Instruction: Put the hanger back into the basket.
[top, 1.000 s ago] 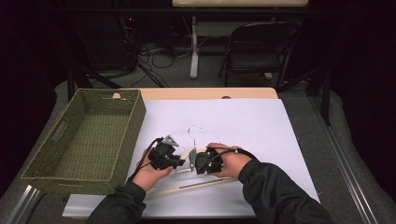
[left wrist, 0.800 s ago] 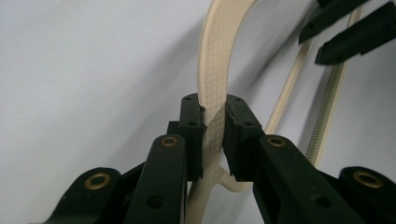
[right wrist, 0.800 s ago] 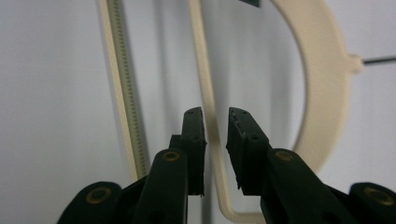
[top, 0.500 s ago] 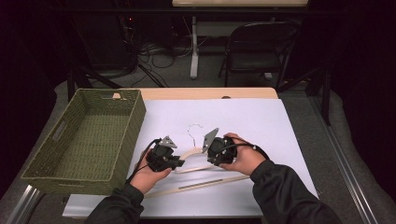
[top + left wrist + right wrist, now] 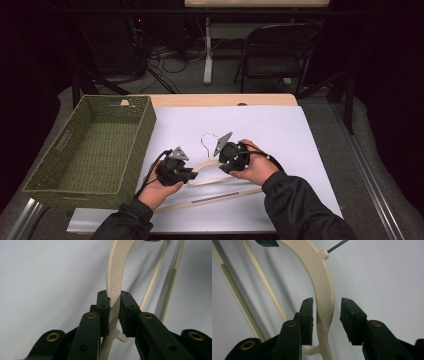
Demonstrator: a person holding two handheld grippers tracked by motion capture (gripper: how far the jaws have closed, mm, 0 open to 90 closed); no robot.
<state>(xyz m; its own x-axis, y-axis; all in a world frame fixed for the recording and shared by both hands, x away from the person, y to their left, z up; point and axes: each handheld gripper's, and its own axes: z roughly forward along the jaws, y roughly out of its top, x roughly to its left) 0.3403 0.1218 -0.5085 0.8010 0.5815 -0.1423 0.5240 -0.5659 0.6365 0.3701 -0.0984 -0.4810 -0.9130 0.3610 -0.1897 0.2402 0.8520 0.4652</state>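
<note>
This looks like a lab or studio set up for recording. A table (image 5: 280, 100) under a white sheet (image 5: 280, 145) stands on grey carpet (image 5: 190, 80), closed in by black curtains (image 5: 30, 75). Behind it cables (image 5: 165, 55) trail over the floor past a stand's white leg (image 5: 207, 50) and a folding chair (image 5: 272, 55). A metal rail (image 5: 372, 185) runs along the floor at right.

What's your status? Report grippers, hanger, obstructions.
Left gripper clamped on hanger. Right gripper jaws just opening, hanger arm between, pads clear. Basket off left, not in the way.
</note>
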